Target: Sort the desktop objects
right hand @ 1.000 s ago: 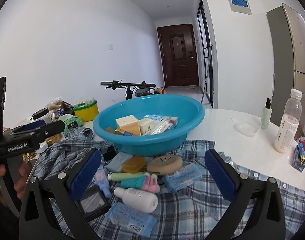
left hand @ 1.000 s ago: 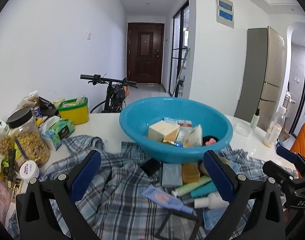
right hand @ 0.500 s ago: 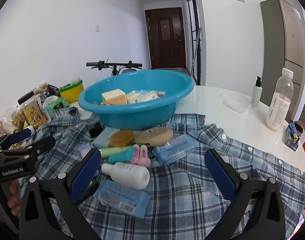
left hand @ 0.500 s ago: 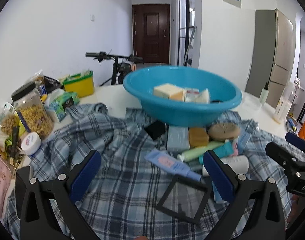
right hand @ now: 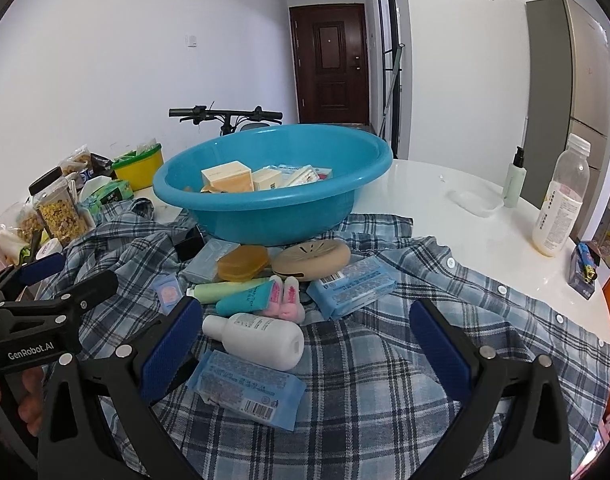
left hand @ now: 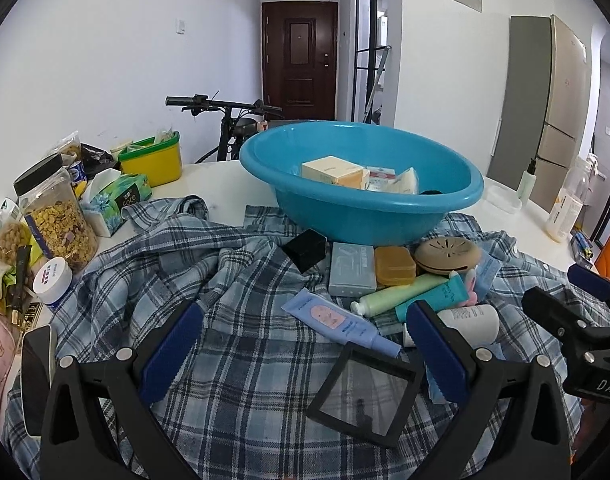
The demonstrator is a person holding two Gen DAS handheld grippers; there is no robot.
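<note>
A blue basin [left hand: 361, 216] [right hand: 273, 216] stands on a plaid shirt [left hand: 225, 280] [right hand: 425, 320] and holds a few boxes [left hand: 331, 170]. In front of it lie several small items: a lavender tube [left hand: 337, 322], a black-framed mirror [left hand: 363, 394], a white bottle [right hand: 257, 338], blue tissue packs [right hand: 247, 388] [right hand: 351, 286], a tan round case [right hand: 311, 258], an amber box [right hand: 243, 262]. My left gripper [left hand: 301, 344] is open and empty above the shirt. My right gripper [right hand: 305, 344] is open and empty, with the white bottle and a tissue pack between its fingers.
Jars of cereal [left hand: 57, 216], a tissue box [left hand: 117, 202] and a yellow tub [left hand: 151, 160] crowd the table's left side. A milky bottle [right hand: 561, 208] and a pump bottle [right hand: 515, 180] stand at the right. A bicycle [left hand: 229, 120] stands behind the white table [right hand: 465, 232].
Both grippers have dropped lower and closer to the items on the shirt, tilting down. Both stayed open and empty.
</note>
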